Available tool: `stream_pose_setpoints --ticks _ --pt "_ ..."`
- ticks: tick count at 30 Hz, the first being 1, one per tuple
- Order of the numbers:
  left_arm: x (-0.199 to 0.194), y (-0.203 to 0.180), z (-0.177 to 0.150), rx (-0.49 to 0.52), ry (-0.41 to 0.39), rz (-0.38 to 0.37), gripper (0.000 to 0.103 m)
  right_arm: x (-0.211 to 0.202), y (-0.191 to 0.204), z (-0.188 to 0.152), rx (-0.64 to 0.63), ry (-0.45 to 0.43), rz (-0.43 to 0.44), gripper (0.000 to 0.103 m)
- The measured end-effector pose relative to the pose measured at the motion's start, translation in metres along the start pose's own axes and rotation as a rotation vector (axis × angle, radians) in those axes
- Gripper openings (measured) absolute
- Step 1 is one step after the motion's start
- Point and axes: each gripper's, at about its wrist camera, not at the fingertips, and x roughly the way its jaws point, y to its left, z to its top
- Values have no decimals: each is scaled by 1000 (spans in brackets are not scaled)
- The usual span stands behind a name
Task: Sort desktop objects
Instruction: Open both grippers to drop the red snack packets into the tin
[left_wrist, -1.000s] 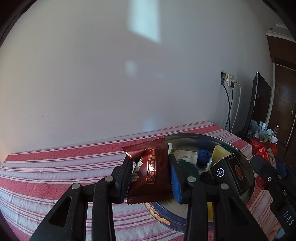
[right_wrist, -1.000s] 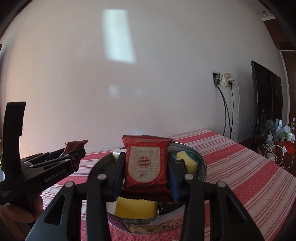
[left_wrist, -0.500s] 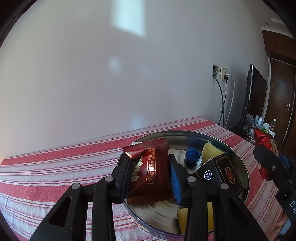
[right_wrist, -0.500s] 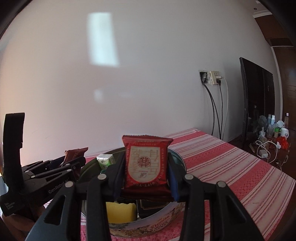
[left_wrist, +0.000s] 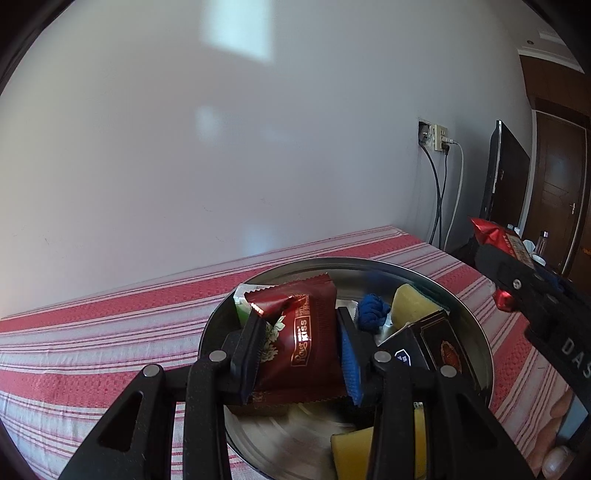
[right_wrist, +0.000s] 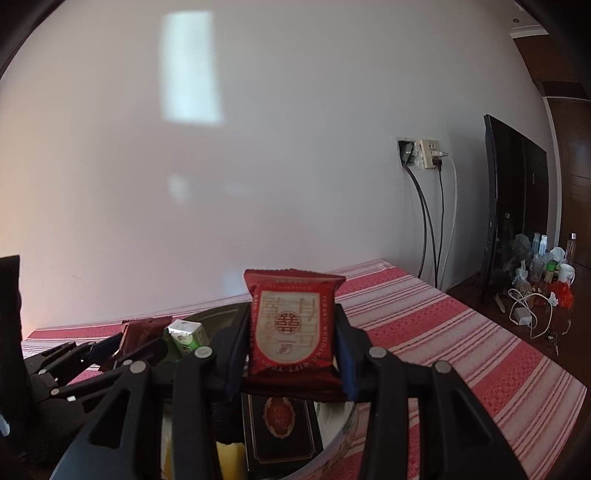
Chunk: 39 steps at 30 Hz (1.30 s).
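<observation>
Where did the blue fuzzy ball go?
In the left wrist view, the blue ball sits inside the round tin, toward its back, just left of a yellow sponge and right of the left tongs.

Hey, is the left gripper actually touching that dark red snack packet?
Touching. The left wrist view shows the left gripper with both fingers pressed against the sides of the dark red snack packet.
</observation>
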Motion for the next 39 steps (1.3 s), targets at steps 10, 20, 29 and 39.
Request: stream_pose_setpoints --ticks 10,20,29,39 --pt "6 -9 -1 -17 26 -47 40 66 -4 37 -37 144 73 42" --pt "7 -9 -5 -15 33 -39 40 80 6 37 -76 177 108 42" --pt "8 -9 -5 -12 36 -48 40 115 16 39 -117 272 131 42" --pt "11 -10 -7 -8 47 -43 40 112 -12 26 -13 262 132 74"
